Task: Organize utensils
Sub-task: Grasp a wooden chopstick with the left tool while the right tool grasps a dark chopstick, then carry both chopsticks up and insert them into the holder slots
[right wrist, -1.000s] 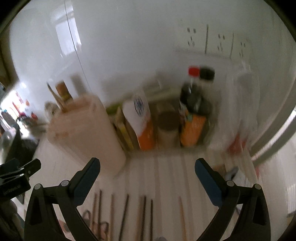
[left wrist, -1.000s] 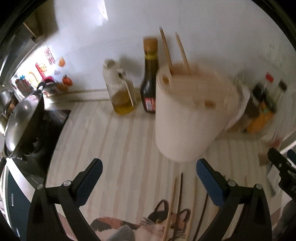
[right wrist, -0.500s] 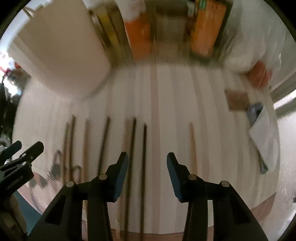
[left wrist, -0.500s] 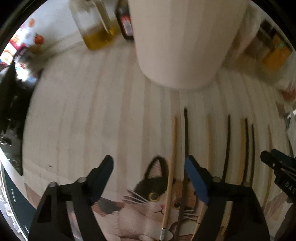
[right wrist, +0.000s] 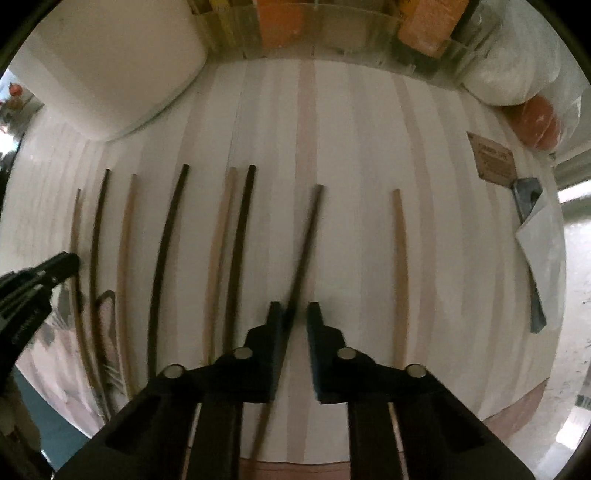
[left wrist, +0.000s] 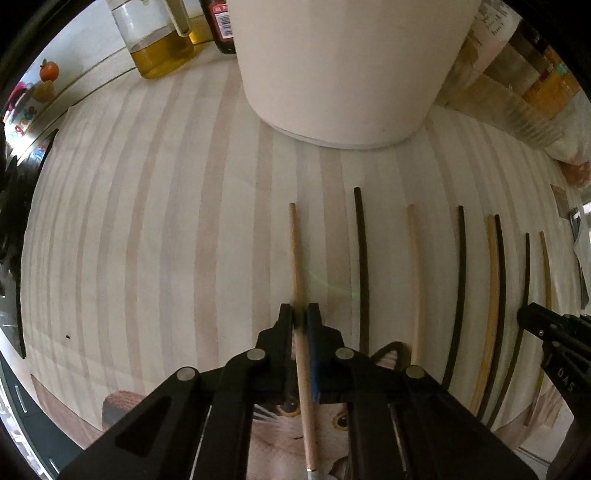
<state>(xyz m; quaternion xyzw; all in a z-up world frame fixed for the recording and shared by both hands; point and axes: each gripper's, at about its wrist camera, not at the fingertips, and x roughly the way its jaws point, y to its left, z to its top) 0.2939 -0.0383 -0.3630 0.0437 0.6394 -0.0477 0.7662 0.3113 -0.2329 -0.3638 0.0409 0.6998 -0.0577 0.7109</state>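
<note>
Several chopsticks, light wood and dark, lie side by side on a striped cutting board (left wrist: 147, 221). My left gripper (left wrist: 303, 314) is shut on the leftmost light wooden chopstick (left wrist: 295, 251). My right gripper (right wrist: 293, 312) is nearly shut around a dark chopstick (right wrist: 308, 236) that touches its left finger; a small gap remains on the right. A large white utensil holder (left wrist: 347, 66) stands behind the row; it also shows in the right wrist view (right wrist: 107, 70). The right gripper's tip (left wrist: 546, 325) shows at the left view's right edge.
An oil jar (left wrist: 155, 40) and a dark sauce bottle (left wrist: 221, 26) stand back left. Jars and packets (right wrist: 280, 26) line the back. A plastic bag with an orange thing (right wrist: 535, 118) and papers (right wrist: 535, 236) lie right. A cat picture (left wrist: 295, 413) marks the near board.
Both grippers came down from the holder to the chopstick row and closed. The left one took hold of the light chopstick; the right one closed around a dark one.
</note>
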